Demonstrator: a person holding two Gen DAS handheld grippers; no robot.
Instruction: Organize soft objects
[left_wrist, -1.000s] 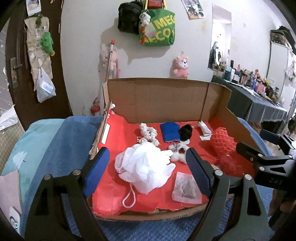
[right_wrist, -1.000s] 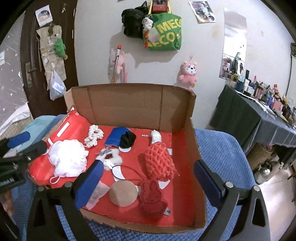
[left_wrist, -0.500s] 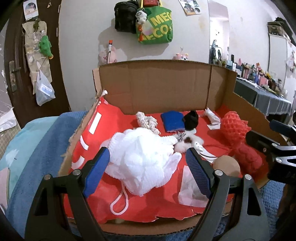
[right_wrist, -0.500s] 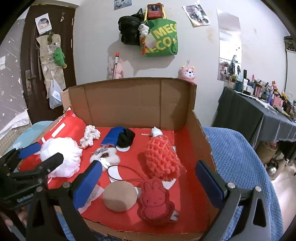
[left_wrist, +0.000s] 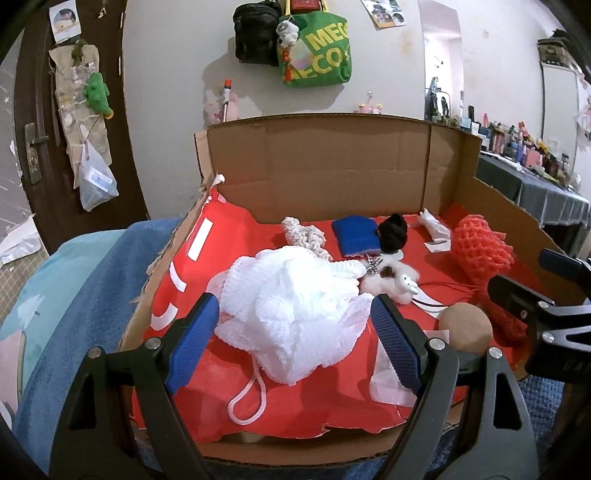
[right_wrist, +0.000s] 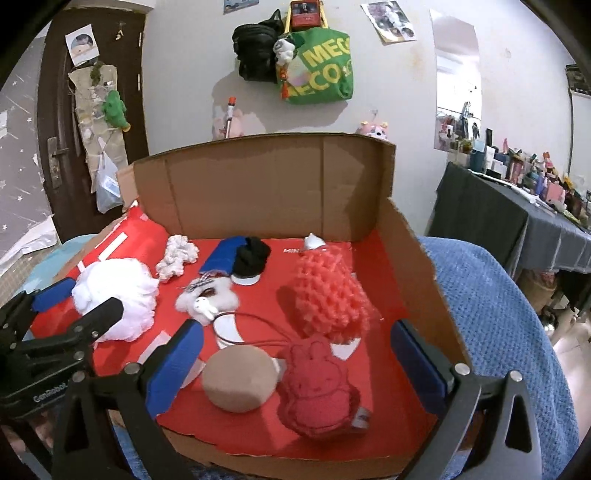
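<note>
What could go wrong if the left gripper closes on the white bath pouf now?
1. The white pouf overlaps the small white plush at its far edge, so a closing left gripper might drag that along.
2. The pouf's cord loop trails on the red liner and could snag as it lifts.
3. The right gripper sits open close beside; its finger could collide with the left one.

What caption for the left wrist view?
Open left gripper straddles white bath pouf on red liner in cardboard box.
</note>
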